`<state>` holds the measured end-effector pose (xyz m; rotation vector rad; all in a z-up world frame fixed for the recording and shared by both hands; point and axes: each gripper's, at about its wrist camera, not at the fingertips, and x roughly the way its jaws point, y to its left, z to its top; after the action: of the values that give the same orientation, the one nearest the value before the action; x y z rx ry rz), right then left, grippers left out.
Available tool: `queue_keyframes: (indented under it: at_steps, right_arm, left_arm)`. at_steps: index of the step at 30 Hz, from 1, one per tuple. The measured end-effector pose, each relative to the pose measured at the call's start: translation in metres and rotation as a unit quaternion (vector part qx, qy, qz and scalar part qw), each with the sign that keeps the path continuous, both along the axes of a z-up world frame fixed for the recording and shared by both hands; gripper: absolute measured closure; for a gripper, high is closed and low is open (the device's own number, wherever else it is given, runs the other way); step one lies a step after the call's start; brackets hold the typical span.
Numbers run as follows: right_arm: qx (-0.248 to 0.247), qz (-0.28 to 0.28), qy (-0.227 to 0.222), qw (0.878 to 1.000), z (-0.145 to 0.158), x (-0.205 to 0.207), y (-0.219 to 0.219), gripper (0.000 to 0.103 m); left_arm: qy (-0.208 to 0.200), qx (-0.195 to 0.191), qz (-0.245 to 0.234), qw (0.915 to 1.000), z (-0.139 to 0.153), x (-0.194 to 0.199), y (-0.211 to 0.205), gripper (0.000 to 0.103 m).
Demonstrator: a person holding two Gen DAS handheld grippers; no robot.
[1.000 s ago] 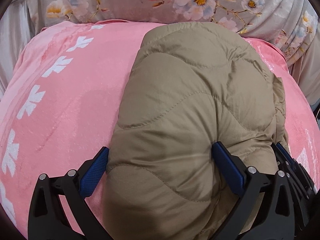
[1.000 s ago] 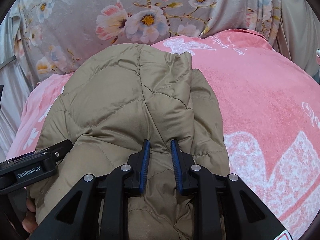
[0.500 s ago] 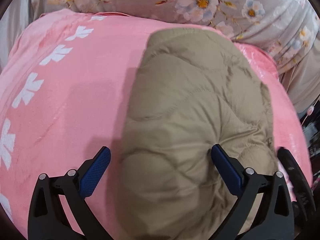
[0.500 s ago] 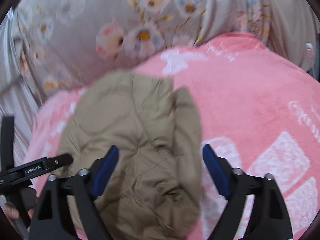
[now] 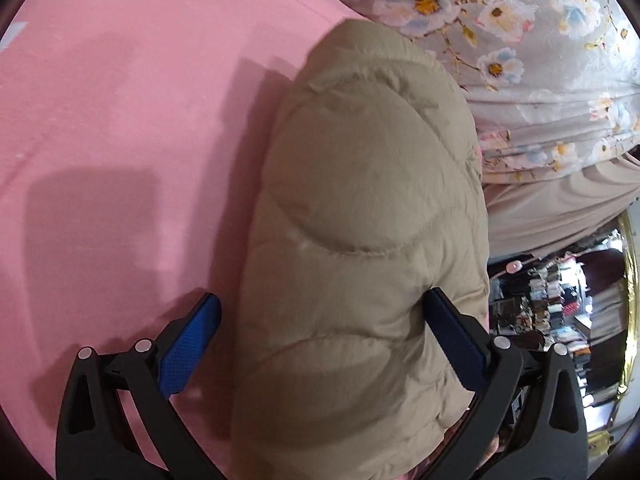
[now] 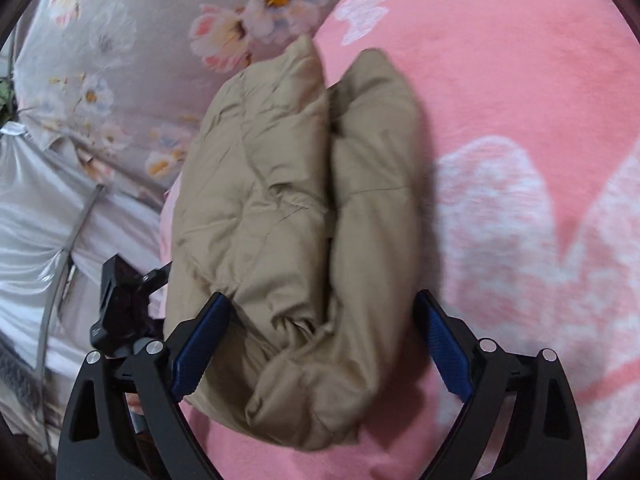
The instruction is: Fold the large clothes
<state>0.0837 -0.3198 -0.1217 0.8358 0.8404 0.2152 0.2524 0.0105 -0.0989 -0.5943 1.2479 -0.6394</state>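
The puffy tan jacket (image 6: 304, 240) lies folded on the pink blanket (image 6: 520, 100), with the right gripper (image 6: 320, 344) and left gripper (image 5: 324, 340) both spread wide around it, the right one just having opened up.

You are in a bedroom at home: a bed with a pink blanket (image 5: 132, 128), a flowery sheet (image 6: 120, 60), and crowded shelves (image 5: 560, 300) nearby.
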Motion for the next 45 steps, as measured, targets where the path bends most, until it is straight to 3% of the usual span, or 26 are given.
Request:
queue_keyframes:
  at_steps: [2,6,9,10,12,15,17,20,27,30,34,36,39,45]
  right_arm:
    - [0.017,0.010,-0.007,1.000,-0.001,0.009,0.005,0.012]
    - [0.029,0.025,-0.019,0.999,0.000,0.032,0.013,0.011]
    - [0.026,0.024,-0.028,0.999,0.001,0.046,0.018,0.013]
    - [0.026,0.021,-0.031,0.999,0.003,0.050,0.020,0.016]
    - [0.028,0.019,-0.037,0.999,0.005,0.055,0.019,0.037]
    - [-0.005,0.023,-0.061,0.998,0.025,0.055,0.023,0.059]
    - [-0.036,0.026,-0.081,0.996,0.045,0.056,0.029,0.065]
    - [-0.075,0.029,-0.124,0.989,0.079,0.058,0.041,0.069]
    - [-0.135,0.034,-0.232,0.963,0.166,0.070,0.069,0.070]
    - [-0.155,0.045,-0.275,0.948,0.204,0.086,0.086,0.070]
    - [-0.173,0.061,-0.316,0.931,0.231,0.106,0.105,0.070]
    - [-0.174,0.070,-0.327,0.926,0.237,0.125,0.116,0.070]
    - [-0.175,0.078,-0.328,0.925,0.234,0.149,0.130,0.070]
    - [-0.186,0.088,-0.300,0.931,0.198,0.214,0.153,0.070]
  left_arm:
    - [0.003,-0.008,-0.023,0.9997,-0.001,0.001,-0.015,0.005]
    - [-0.019,0.026,-0.038,0.9988,0.004,0.002,-0.035,0.005]
    - [-0.023,0.029,-0.034,0.9988,0.007,0.007,-0.038,0.005]
    - [-0.026,0.031,-0.033,0.9987,0.008,0.006,-0.039,0.005]
    - [-0.044,0.048,-0.030,0.9975,0.015,0.003,-0.040,0.006]
    - [-0.092,0.081,-0.029,0.9920,0.039,0.002,-0.044,0.018]
    - [-0.122,0.088,-0.033,0.9881,0.056,0.002,-0.042,0.028]
    - [-0.176,0.091,-0.032,0.9796,0.089,0.002,-0.039,0.036]
    - [-0.294,0.078,-0.009,0.9525,0.177,0.006,-0.018,0.037]
    - [-0.339,0.074,0.008,0.9378,0.215,0.013,0.001,0.037]
    - [-0.392,0.082,0.032,0.9159,0.245,0.024,0.028,0.037]
    - [-0.404,0.086,0.041,0.9100,0.250,0.030,0.040,0.036]
    - [-0.403,0.091,0.054,0.9089,0.247,0.051,0.057,0.036]
    - [-0.375,0.101,0.073,0.9187,0.198,0.105,0.079,0.036]
